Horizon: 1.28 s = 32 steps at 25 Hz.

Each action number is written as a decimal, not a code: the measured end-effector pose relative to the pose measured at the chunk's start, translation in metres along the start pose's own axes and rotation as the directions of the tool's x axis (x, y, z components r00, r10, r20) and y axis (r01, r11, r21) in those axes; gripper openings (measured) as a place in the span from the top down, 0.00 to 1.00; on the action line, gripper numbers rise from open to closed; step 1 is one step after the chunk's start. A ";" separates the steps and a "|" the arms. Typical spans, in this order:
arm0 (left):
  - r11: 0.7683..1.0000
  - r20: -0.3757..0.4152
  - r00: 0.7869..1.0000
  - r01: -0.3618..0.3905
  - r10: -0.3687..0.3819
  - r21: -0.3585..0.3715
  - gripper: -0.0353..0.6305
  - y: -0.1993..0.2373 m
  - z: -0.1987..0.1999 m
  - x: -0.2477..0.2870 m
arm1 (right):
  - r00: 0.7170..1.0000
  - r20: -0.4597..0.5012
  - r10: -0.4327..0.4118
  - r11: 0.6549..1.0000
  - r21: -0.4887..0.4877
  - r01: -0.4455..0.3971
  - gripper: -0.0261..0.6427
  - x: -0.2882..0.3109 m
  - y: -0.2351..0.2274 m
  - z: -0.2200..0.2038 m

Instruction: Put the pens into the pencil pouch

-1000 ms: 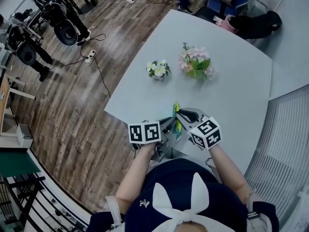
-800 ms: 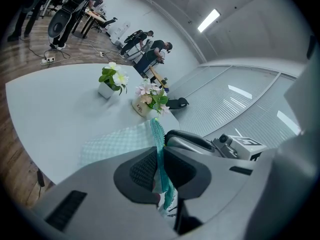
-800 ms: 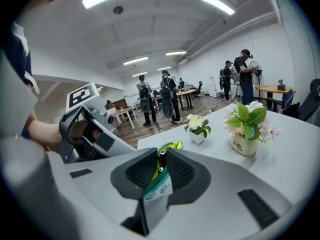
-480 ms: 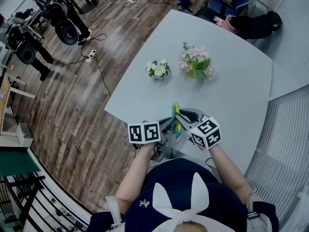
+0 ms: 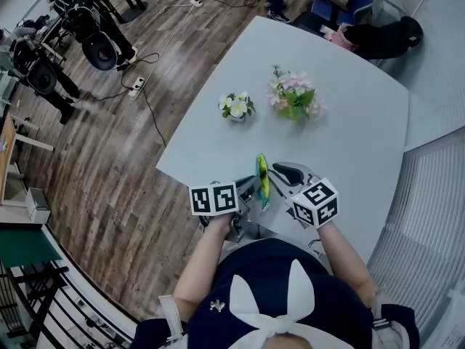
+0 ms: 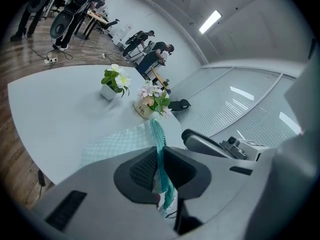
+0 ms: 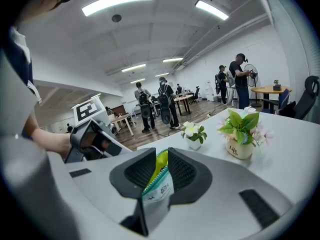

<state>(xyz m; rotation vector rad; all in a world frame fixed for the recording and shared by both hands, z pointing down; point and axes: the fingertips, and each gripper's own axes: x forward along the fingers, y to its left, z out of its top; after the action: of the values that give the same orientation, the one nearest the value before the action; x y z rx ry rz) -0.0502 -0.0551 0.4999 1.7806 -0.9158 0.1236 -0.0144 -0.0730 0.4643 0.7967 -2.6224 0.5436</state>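
Bottom centre of the head view, just above the person's lap: both grippers meet on the pencil pouch [image 5: 262, 177]. It stands on edge over the near table [image 5: 349, 129] rim, long axis running up-frame, away from the body.

Left gripper [image 6: 159, 168]: jaws nearly together, pinching the teal zipper rim; the mesh wall trails off to the left of the jaws.

Right gripper [image 7: 161, 170]: jaws have just been opening. They sit a little wider than the left pair, with the yellow-green lining and labelled wall filling the gap, so I read a light hold.

Key relation: the pouch lies directly between the two sets of fingers, one rim each, left and right of the mouth. Both hands are equally near.

No pen shows in any view. Probable step: spreading the mouth.

Further up the table: white flower pot [image 5: 237, 106], then pink bouquet [image 5: 294, 97], well apart from the pouch.
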 end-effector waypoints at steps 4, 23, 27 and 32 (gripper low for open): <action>1.000 0.010 1.000 -0.004 0.004 0.006 0.87 0.001 0.006 -0.001 | 1.000 0.019 -0.009 1.000 0.004 0.009 0.84 -0.008 -0.002 0.005; 0.996 0.031 0.997 -0.070 0.069 0.048 0.87 0.017 0.040 0.002 | 0.994 0.026 -0.103 0.994 0.038 0.102 0.84 -0.034 -0.033 -0.001; 0.994 0.021 0.995 -0.095 0.094 0.063 0.87 0.022 0.042 0.007 | 0.992 0.030 -0.121 0.992 0.052 0.119 0.84 -0.038 -0.038 -0.003; 0.991 -0.006 0.994 -0.113 0.113 0.067 0.87 0.029 0.039 0.017 | 0.989 0.034 -0.147 0.987 0.074 0.144 0.84 -0.044 -0.045 -0.006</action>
<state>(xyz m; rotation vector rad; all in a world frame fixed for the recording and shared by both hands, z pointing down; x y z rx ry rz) -0.0696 -0.1006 0.5148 1.7876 -1.0162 0.2374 0.0478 -0.0847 0.4625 1.0223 -2.5664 0.5879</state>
